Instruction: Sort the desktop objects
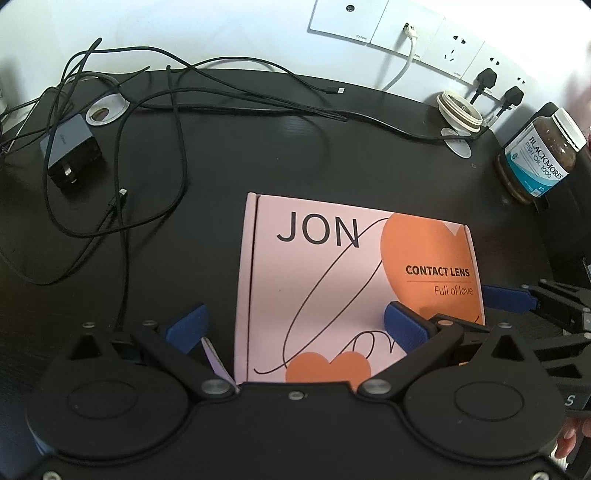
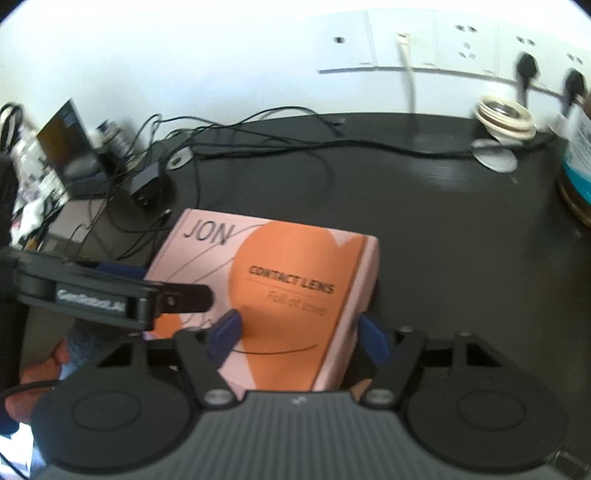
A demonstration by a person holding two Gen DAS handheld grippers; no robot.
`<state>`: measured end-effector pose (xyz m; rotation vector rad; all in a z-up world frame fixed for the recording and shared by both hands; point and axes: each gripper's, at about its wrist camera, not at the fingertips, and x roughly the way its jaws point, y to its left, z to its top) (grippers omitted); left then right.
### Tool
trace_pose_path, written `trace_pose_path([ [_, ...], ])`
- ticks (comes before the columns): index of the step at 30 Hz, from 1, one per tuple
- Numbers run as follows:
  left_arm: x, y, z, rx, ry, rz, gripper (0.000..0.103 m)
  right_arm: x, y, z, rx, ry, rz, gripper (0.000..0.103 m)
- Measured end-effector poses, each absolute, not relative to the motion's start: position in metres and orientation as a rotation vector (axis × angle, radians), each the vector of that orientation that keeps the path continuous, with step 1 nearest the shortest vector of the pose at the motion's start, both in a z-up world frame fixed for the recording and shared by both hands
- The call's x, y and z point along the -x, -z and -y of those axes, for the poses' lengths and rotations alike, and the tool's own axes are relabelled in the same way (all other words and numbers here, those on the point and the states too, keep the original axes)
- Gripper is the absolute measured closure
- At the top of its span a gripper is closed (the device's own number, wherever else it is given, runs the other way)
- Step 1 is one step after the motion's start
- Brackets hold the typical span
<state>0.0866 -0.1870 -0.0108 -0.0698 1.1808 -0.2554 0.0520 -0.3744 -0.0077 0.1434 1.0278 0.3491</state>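
A pink and orange contact lens box [image 1: 332, 280] lies flat on the black desk [image 1: 258, 155]. My left gripper [image 1: 295, 325] is open and straddles the box's left edge, with one blue pad on the desk side and the other over the lid. My right gripper [image 2: 300, 338] straddles the right edge of the box [image 2: 295, 280]. Its left pad is over the lid and its right pad is beside the side wall, so it stands open and not clamped. One blue finger [image 1: 509, 298] of the right gripper shows at the box's right side.
A fish oil bottle [image 1: 541, 151] stands at the right. A black charger [image 1: 72, 155] and tangled cables [image 1: 177, 147] cover the left. A white ring [image 1: 460, 110] sits by the wall sockets [image 1: 406, 29]. A hand [image 2: 44, 373] shows at lower left.
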Motion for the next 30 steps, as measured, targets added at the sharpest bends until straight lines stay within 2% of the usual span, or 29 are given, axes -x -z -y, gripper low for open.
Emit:
trace_pose_path([
  [30, -0.145, 0.018, 0.196, 0.139, 0.245, -1.161, 0.000, -0.107, 0.012, 0.388, -0.128, -0.339, -0.950, 0.037],
])
